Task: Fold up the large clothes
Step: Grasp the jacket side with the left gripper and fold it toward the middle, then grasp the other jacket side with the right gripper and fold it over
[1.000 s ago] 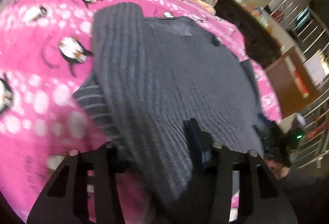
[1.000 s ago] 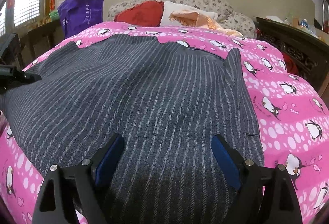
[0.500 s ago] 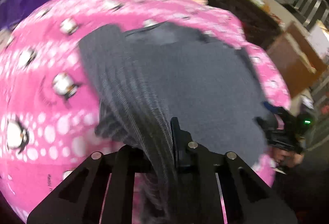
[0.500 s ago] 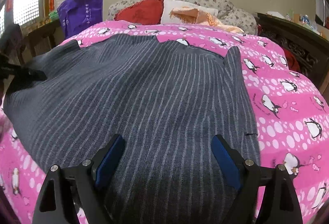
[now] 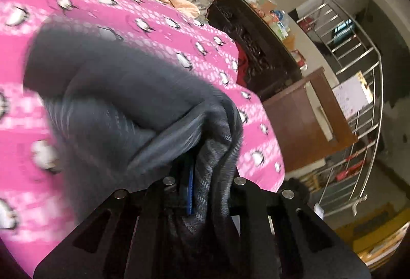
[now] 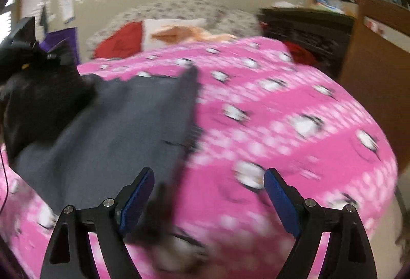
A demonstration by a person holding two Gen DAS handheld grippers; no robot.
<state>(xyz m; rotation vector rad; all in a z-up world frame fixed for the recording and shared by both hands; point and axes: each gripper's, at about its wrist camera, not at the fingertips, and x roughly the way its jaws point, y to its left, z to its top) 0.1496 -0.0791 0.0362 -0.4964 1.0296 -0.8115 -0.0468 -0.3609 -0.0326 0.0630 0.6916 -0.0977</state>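
While gripped at one bunched edge by the left gripper (image 5: 202,186), jaws narrow and clamped on the cloth, lies half lifted, half spread over the pink penguin bedspread (image 6: 294,110): one grey striped garment (image 6: 110,130). Looks like the first fold in hand, that edge being carried across the rest of the cloth. Right gripper (image 6: 208,197) hovering low beside the garment's near right edge, jaws wide, holding nothing. Next move probably calls for laying the carried edge flat and square on the far side, then pinning or catching the free hem. Counted: one garment, one bedspread, two grippers; beyond the garment, at the bedhead, one red pillow (image 6: 120,42).
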